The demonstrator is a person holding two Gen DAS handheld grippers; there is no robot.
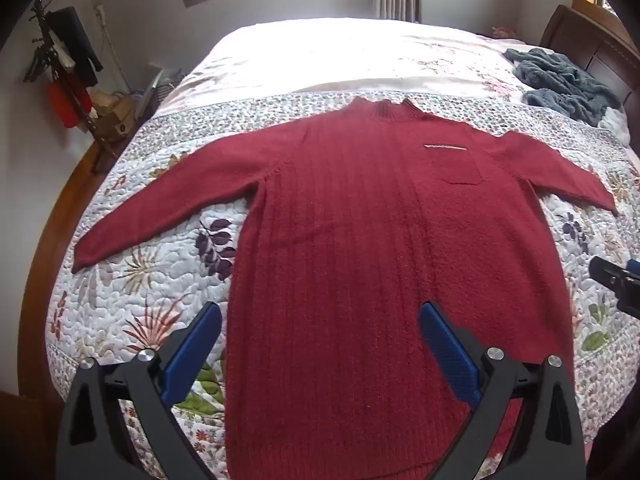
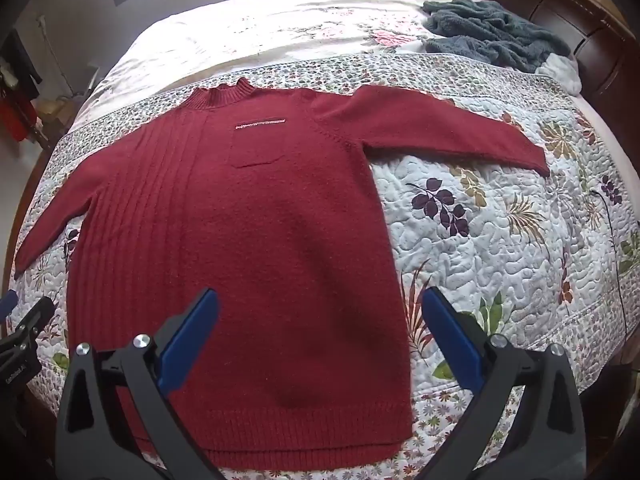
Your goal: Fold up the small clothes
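A bed point(image 1: 120, 184) under a floral quilt fills most of both views, its dark wooden headboard point(image 2: 560, 12) in the upper right of the frame. The quilt gives a broad, flat surface, which is probably why the folding is set up here.

A red sweater point(image 1: 360, 240) lies flat and face up across the middle of each view, collar toward the top of the frame, hem at the bottom edge, both sleeves spread out to the sides. Nothing on it is folded yet; it looks laid out and smoothed so that the first fold can be made cleanly.

A crumpled grey fleece garment point(image 2: 492, 32) sits in the upper right, well apart from the sweater, seemingly parked out of the way.

The left gripper point(image 1: 320, 344) hangs low over the sweater's lower left part, jaws spread wide, holding nothing; its left finger is over quilt, its right finger over knit. The right gripper point(image 2: 320, 340) hangs over the lower right part in the same way, wide open and empty, straddling the sweater's right side edge. Each appears placed over a side of the hem region, ready for a grasp.

A small chest pocket point(image 2: 256, 152) with a pale trim strip sits in the upper centre of the right wrist view.
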